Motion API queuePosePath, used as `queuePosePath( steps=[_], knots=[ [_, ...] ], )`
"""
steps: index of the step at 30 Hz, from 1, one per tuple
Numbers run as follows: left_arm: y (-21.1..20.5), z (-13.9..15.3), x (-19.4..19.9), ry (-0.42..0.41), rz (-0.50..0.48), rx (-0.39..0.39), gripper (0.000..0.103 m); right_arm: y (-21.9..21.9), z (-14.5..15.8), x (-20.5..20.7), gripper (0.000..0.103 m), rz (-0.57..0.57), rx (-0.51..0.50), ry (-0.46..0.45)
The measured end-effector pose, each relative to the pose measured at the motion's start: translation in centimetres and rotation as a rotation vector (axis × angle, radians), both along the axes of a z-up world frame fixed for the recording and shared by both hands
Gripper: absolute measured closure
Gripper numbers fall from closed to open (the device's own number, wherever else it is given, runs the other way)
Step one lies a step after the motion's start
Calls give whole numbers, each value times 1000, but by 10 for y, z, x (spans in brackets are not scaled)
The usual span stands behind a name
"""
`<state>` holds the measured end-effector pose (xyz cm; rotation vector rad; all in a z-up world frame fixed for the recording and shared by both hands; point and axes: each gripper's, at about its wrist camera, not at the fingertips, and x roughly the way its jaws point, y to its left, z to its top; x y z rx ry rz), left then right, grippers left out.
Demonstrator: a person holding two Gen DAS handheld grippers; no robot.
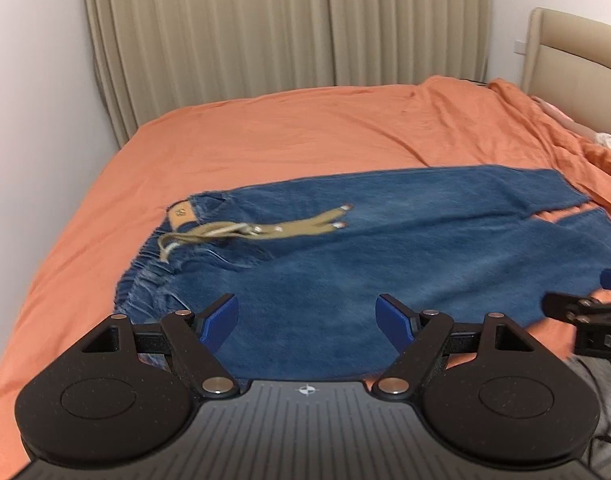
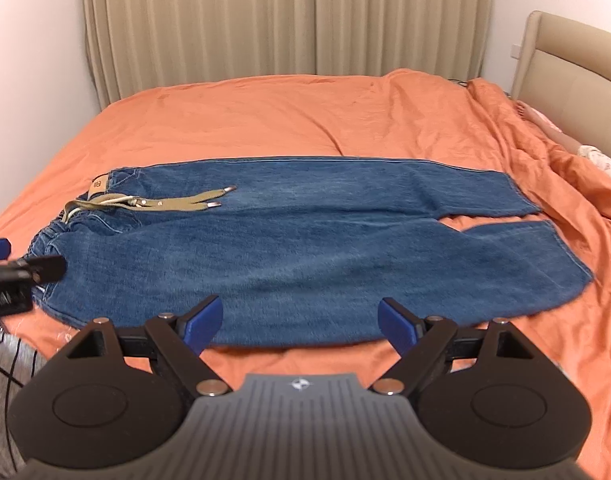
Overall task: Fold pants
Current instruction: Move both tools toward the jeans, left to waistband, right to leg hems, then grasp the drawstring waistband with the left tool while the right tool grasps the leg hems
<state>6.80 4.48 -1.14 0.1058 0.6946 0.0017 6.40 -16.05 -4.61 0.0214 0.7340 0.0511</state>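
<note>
Jeans (image 2: 297, 240) flat on bed (image 2: 265, 120), long axis left-right, waistband nearer left claw (image 1: 307, 320); right claw (image 2: 301, 320) midway; both released, empty.

pants (image 2: 289, 240) on bed (image 2: 265, 120); waistband left; curtain (image 2: 285, 16) behind bed

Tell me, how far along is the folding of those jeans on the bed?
Barely begun. Done: the jeans lie spread out on the orange sheet, legs side by side, waistband to the left with its tan drawstring lying on top. In hand: nothing; the left gripper and right gripper are both open above the near edge. Left: every fold.
</note>
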Motion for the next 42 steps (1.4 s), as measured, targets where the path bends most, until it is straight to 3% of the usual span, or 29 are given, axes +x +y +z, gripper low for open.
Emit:
queuePosePath(
  steps=[8, 12, 17, 24, 28, 31, 35, 38, 40, 41, 42],
  knots=[
    [53, -13, 71, 49, 44, -36, 19, 7, -28, 73, 22, 7, -34, 47],
    [89, -22, 109, 97, 19, -134, 21, 9, -45, 114, 23, 17, -20, 67],
    [139, -37, 150, 143, 15, -192, 22, 14, -60, 158, 23, 44, -141, -4],
    [217, -74, 206, 265, 37, -331, 22, -9, -84, 216, 23, -14, -104, 49],
    [252, -96, 230, 327, 66, -477, 22, -15, -98, 225, 23, -30, -105, 64],
    [270, -119, 247, 433, 79, -593, 27, -13, -106, 226, 23, -25, -113, 81],
    [279, -132, 254, 470, 96, -602, 25, -7, -109, 223, 23, -7, -137, 67],
    [285, -141, 252, 483, 113, -653, 25, -4, -106, 217, 22, 3, -147, 42],
    [280, -143, 249, 508, 90, -677, 34, -3, -105, 215, 22, 3, -153, 37],
    [275, -142, 247, 515, 63, -698, 50, -3, -105, 215, 22, 2, -155, 38],
    [270, -140, 244, 504, 48, -702, 51, -4, -106, 215, 22, -2, -160, 43]
  ],
)
